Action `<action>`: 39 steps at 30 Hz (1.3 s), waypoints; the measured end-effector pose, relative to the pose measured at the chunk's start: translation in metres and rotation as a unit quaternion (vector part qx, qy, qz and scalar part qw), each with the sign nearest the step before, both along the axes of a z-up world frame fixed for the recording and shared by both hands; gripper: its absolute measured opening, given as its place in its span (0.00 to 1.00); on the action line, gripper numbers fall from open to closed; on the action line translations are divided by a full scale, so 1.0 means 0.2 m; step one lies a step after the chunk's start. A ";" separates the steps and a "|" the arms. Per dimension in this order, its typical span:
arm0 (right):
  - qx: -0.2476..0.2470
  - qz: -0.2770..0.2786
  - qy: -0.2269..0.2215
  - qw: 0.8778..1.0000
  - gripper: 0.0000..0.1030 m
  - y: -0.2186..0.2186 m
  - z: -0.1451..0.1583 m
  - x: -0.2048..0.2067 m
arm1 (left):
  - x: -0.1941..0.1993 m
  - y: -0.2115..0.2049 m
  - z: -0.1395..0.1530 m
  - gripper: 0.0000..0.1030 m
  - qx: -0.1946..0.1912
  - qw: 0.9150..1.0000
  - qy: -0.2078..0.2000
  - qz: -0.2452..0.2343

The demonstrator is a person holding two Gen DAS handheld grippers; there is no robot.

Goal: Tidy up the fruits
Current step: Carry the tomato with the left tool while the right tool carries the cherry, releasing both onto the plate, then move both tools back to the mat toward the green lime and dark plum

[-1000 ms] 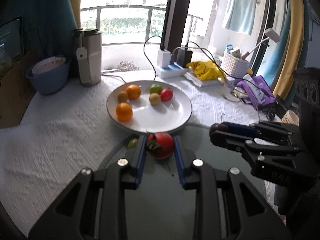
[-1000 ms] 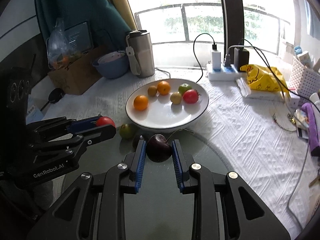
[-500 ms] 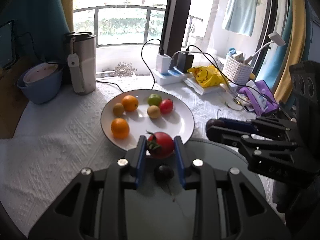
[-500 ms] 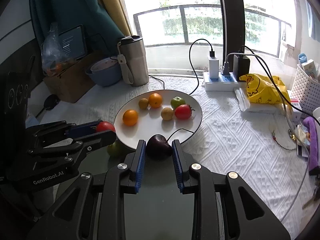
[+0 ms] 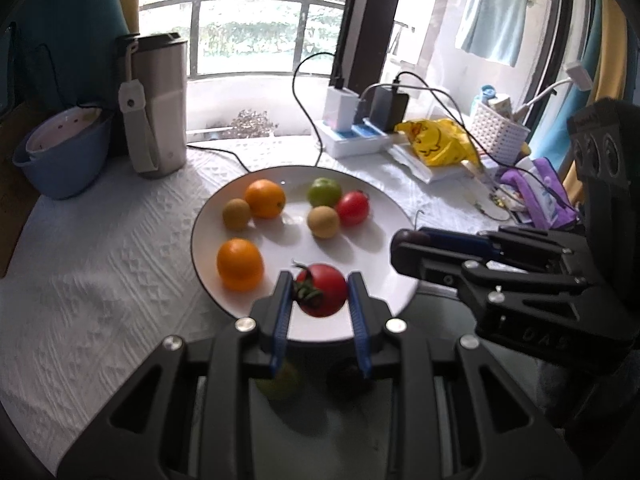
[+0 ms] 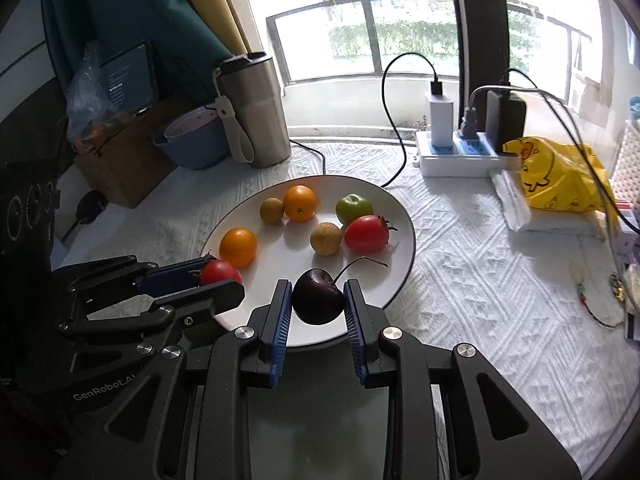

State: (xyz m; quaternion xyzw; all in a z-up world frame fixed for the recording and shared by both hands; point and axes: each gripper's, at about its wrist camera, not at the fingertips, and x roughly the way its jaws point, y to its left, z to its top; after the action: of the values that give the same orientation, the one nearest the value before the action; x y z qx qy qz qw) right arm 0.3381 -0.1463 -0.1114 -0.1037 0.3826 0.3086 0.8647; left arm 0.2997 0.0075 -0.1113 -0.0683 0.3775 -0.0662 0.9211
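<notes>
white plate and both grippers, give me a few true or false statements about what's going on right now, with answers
1. The left gripper is shut on a red tomato. True.
2. The right gripper holds a small orange. False: it is shut on a dark cherry with its stem attached.
3. Six fruits lie on the white plate. True: two oranges, two small brownish fruits, one green fruit and one red tomato.
4. The steel tumbler stands on the plate. False: it stands on the white cloth behind the plate, beside a blue bowl.
5. Both held fruits are over the far rim of the plate. False: both are over its near edge.
</notes>
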 end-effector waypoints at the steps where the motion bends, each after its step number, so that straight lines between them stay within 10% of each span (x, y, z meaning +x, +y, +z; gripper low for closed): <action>1: -0.001 0.001 0.001 1.000 0.28 0.01 -0.01 0.02 | 0.02 0.01 -0.01 0.28 0.002 1.000 0.001 0.000; 19: -0.026 -0.011 -0.003 1.000 0.28 0.07 -0.12 0.14 | 0.28 0.05 -0.08 0.28 0.020 1.000 0.010 -0.008; 39: -0.015 -0.029 -0.032 0.999 0.34 0.04 0.05 -0.01 | 0.11 0.06 0.11 0.29 0.005 1.000 -0.024 0.004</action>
State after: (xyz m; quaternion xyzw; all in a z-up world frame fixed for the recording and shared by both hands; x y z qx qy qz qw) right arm 0.3357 -0.1392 -0.1005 -0.1148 0.3624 0.2744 0.8833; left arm 0.3212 0.0190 -0.0902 -0.0639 0.3552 -0.0619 0.9305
